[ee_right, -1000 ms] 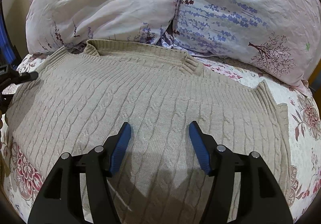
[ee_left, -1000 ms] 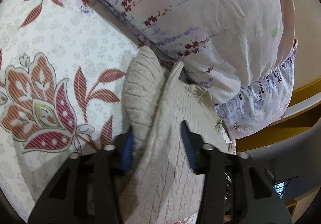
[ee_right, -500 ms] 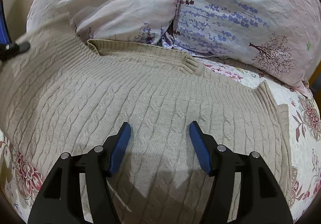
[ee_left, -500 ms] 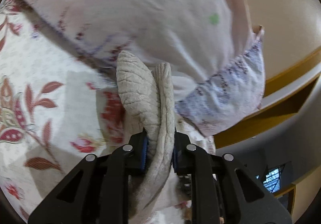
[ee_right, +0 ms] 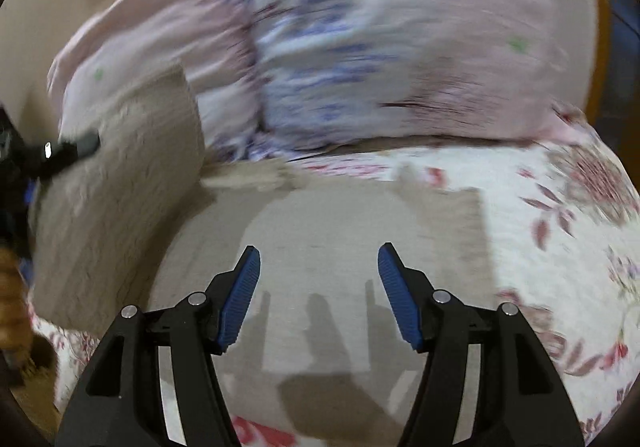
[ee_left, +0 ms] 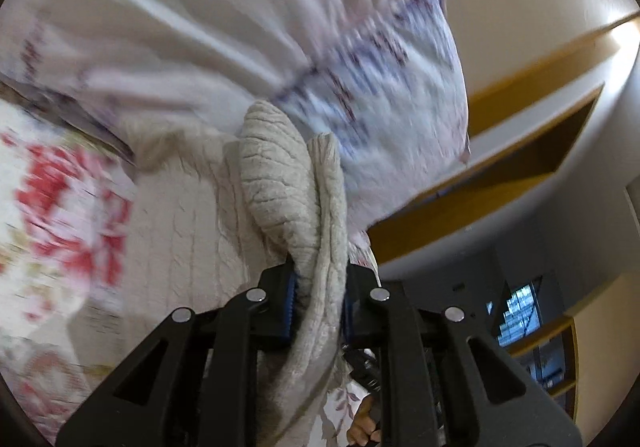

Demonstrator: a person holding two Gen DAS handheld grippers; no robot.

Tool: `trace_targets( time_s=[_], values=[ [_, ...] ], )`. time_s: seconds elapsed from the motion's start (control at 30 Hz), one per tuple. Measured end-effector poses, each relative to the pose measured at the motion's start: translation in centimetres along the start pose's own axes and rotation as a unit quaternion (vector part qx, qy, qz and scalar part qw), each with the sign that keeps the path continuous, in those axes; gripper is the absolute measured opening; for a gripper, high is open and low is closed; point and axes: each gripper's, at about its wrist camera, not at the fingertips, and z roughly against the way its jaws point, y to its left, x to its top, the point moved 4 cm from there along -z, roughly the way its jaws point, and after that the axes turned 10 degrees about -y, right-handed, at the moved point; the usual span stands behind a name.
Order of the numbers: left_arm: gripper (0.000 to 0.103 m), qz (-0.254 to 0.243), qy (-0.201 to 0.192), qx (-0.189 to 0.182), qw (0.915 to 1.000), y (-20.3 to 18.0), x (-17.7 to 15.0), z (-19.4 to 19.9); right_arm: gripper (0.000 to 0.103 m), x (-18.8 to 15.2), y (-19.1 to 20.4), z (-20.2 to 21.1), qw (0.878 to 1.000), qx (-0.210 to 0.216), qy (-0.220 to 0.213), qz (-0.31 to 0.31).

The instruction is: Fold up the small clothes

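Note:
A beige cable-knit sweater [ee_right: 320, 231] lies on the floral bedsheet [ee_right: 560, 247]. My left gripper [ee_left: 318, 279] is shut on a bunched edge of the sweater [ee_left: 280, 175] and holds it lifted off the bed. In the right wrist view this lifted side [ee_right: 120, 187] stands up at the left, with the left gripper [ee_right: 60, 153] on it. My right gripper [ee_right: 318, 271] is open and empty, just above the flat part of the sweater. Both views are blurred by motion.
Two pillows, one pink [ee_right: 152, 47] and one with purple flowers [ee_right: 380, 59], are stacked against the wall behind the sweater. A wooden headboard edge [ee_left: 500, 175] and a dark room lie to the right in the left wrist view.
My left gripper closed on the sweater's left edge and lifted it up and over toward the right. My right gripper stayed open and shifted over the sweater's body.

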Motion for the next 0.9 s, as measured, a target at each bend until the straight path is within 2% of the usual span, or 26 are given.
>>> trace_targets(
  time_s=[0.13, 0.27, 0.3, 0.33, 0.4, 0.43, 0.47, 0.53, 0.6, 0.63, 0.7, 0.8, 0.9],
  values=[
    [0.016, 0.010, 0.035, -0.011, 0.9993, -0.9, -3.4, -4.3, 0.063, 0.0, -4.2, 0.6, 0.997, -0.003, 0.001, -0.072],
    [0.022, 0.004, 0.105, 0.009, 0.9945, -0.7, -7.7, -9.5, 0.063, -0.4, -6.4, 0.9, 0.992, 0.010, 0.010, -0.129],
    [0.022, 0.010, 0.115, 0.005, 0.9933, -0.6, -8.3, -10.0, 0.063, -0.5, -6.7, 1.2, 0.990, 0.013, 0.011, -0.137],
    [0.023, 0.020, 0.132, -0.016, 0.9909, -0.9, -8.9, -10.4, 0.063, -0.5, -6.9, 1.3, 0.989, 0.021, 0.012, -0.149],
    [0.037, 0.019, 0.146, -0.041, 0.9882, -1.8, -8.9, -10.0, 0.063, -0.4, -7.0, 1.9, 0.985, 0.039, 0.015, -0.165],
    [0.051, 0.003, 0.135, -0.044, 0.9899, -2.4, -8.4, -9.0, 0.063, -0.3, -6.9, 2.0, 0.983, 0.053, 0.018, -0.174],
    [0.060, -0.012, 0.118, -0.040, 0.9922, -2.7, -7.7, -8.1, 0.063, -0.1, -6.9, 1.9, 0.981, 0.068, 0.021, -0.183],
    [0.067, -0.045, 0.075, -0.021, 0.9960, -2.9, -6.0, -5.6, 0.063, 0.0, -6.5, 1.8, 0.974, 0.100, 0.039, -0.198],
    [0.072, -0.066, 0.034, 0.030, 0.9968, -2.1, -4.3, -3.3, 0.063, -0.1, -6.0, 1.1, 0.968, 0.122, 0.062, -0.208],
    [0.073, -0.078, 0.019, 0.072, 0.9941, -1.1, -3.5, -2.3, 0.063, -0.3, -5.8, 0.8, 0.966, 0.129, 0.073, -0.213],
    [0.073, -0.087, 0.014, 0.124, 0.9884, 0.7, -3.0, -1.3, 0.063, -0.7, -5.4, -0.2, 0.958, 0.144, 0.097, -0.228],
    [0.073, -0.074, 0.026, 0.166, 0.9829, 3.3, -3.1, -0.9, 0.063, -1.0, -4.5, -1.9, 0.953, 0.149, 0.123, -0.231],
    [0.073, -0.063, 0.052, 0.185, 0.9794, 5.4, -4.3, -1.6, 0.063, -1.1, -3.9, -2.9, 0.955, 0.143, 0.131, -0.225]
  ],
)
